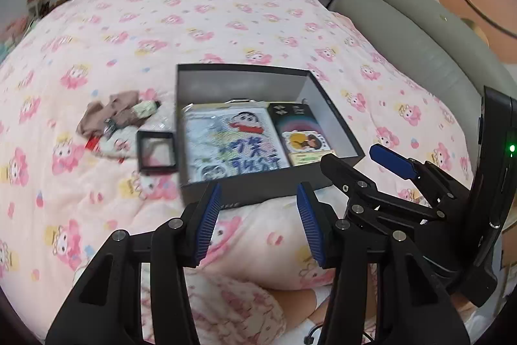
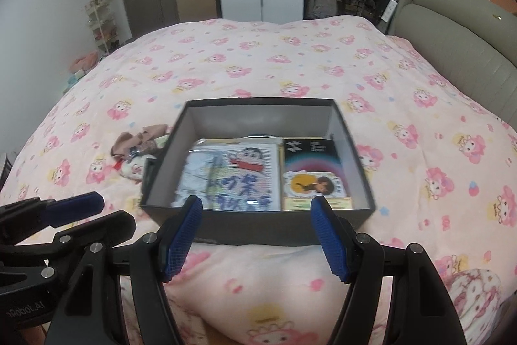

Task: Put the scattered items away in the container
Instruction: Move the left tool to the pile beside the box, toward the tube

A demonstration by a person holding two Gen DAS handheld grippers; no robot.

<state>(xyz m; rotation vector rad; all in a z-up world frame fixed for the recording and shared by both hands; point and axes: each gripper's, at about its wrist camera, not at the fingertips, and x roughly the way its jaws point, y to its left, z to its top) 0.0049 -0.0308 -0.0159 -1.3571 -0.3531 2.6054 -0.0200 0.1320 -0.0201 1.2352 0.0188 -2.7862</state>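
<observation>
Both grippers, left gripper (image 1: 258,222) and right gripper (image 2: 257,238), are released and empty; leftover frame (image 1: 156,152) and cloth pile (image 1: 113,118) sit mid-bed just left of the box (image 1: 258,71), so a grab on the soft quilt (image 1: 226,21) could snag fabric or nudge the box.

Black box (image 2: 258,225) on pink cartoon-print quilt (image 2: 290,60) — blue-padded grippers.

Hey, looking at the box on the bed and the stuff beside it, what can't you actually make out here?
- Box floor under the pouch: covered, both views.
- Small frame: right wrist view, box wall hides most.
- Brown pile: blurred, items unclear.
- Card text: too small.
</observation>
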